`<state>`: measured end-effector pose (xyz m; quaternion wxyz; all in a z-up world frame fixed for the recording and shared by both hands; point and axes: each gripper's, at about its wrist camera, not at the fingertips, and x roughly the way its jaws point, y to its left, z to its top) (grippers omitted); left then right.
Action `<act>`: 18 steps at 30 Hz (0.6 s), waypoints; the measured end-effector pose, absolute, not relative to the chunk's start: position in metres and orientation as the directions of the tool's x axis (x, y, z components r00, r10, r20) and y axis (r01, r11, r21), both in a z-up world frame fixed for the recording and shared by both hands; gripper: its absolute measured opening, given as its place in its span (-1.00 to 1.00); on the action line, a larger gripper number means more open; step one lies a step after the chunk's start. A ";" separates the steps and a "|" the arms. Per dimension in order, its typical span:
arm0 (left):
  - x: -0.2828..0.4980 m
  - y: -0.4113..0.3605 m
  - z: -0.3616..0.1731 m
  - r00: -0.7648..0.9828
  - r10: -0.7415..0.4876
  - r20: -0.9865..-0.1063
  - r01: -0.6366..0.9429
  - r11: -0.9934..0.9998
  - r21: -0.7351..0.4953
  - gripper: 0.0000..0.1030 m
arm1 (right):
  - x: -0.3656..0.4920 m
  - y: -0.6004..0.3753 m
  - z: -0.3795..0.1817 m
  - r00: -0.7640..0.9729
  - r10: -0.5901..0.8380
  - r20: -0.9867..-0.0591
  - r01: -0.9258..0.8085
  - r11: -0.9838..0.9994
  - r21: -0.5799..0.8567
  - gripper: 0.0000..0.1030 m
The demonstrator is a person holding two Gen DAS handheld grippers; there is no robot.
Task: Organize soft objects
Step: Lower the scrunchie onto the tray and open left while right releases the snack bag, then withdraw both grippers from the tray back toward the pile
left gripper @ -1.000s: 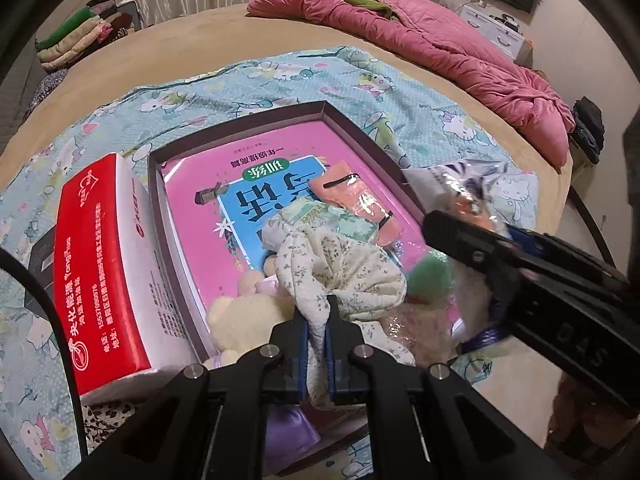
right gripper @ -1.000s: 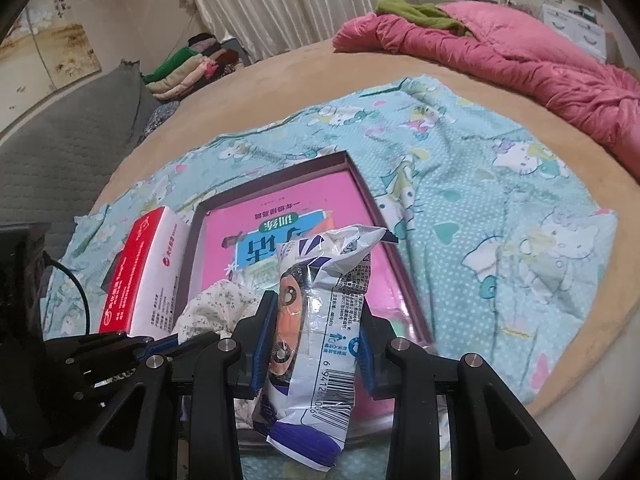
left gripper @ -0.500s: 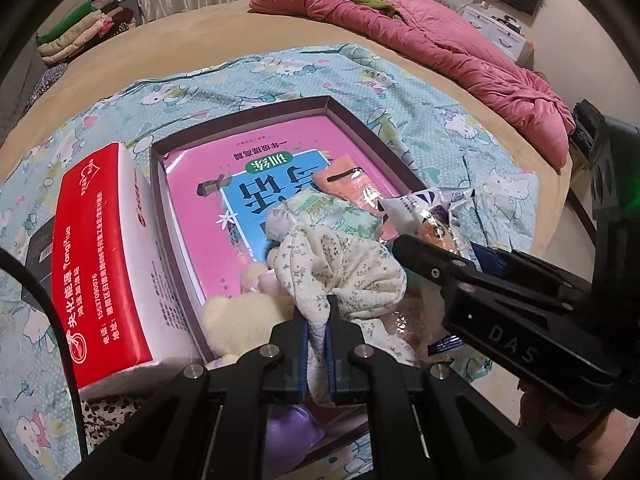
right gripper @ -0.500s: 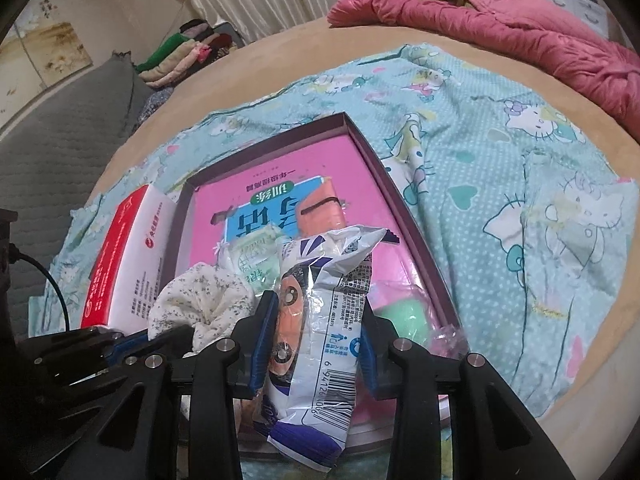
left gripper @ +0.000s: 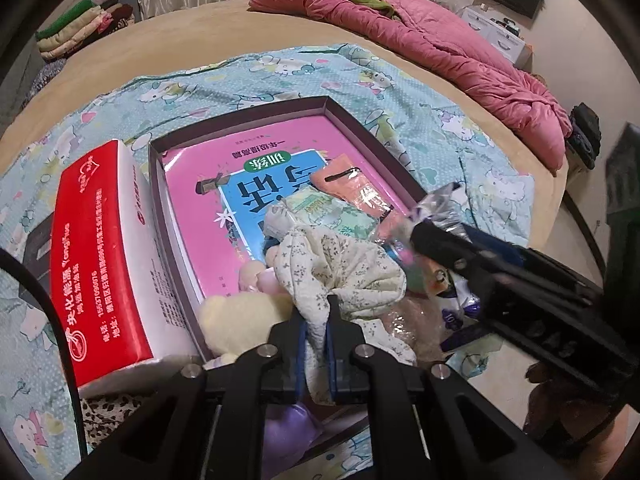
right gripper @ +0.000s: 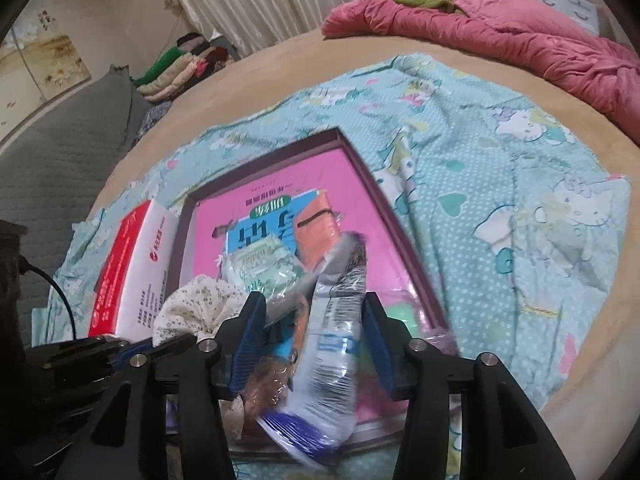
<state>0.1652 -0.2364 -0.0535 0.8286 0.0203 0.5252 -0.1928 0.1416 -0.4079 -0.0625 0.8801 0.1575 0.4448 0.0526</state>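
Clearly, in the left wrist view, the left hand-held gripper (left gripper: 316,332) is clenched on a fold of the cream floral cloth (left gripper: 340,276), which bunches over the near end of the shallow box (left gripper: 372,136) on the bed, beside a pale plush toy (left gripper: 236,316); the cloth looks light and limp, so a pinch on any thick fold should carry it, though loose ends will trail. From the right wrist view, the right hand-held gripper (right gripper: 316,340) has just been opening, its jaws standing apart on both sides of the crinkly snack packet (right gripper: 332,336), which tilts blurred over the box's near right corner, apparently let go. That packet seems light, slick and crushable; its sealed end would be the safer hold.
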 end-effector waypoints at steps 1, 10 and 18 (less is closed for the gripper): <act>0.165 -0.236 -0.053 0.374 -0.301 -0.877 0.338 0.925 -0.174 -0.82 | 0.140 -0.410 -0.060 0.606 0.231 -0.761 0.052 0.943 0.328 0.06; 0.165 -0.232 -0.048 0.380 -0.302 -0.875 0.327 0.928 -0.178 -0.65 | 0.128 -0.420 -0.039 0.640 0.204 -0.741 0.073 0.943 0.324 0.22; 0.160 -0.220 -0.032 0.405 -0.331 -0.852 0.314 0.926 -0.210 -0.01 | 0.116 -0.421 -0.019 0.666 0.197 -0.720 0.072 0.943 0.324 0.32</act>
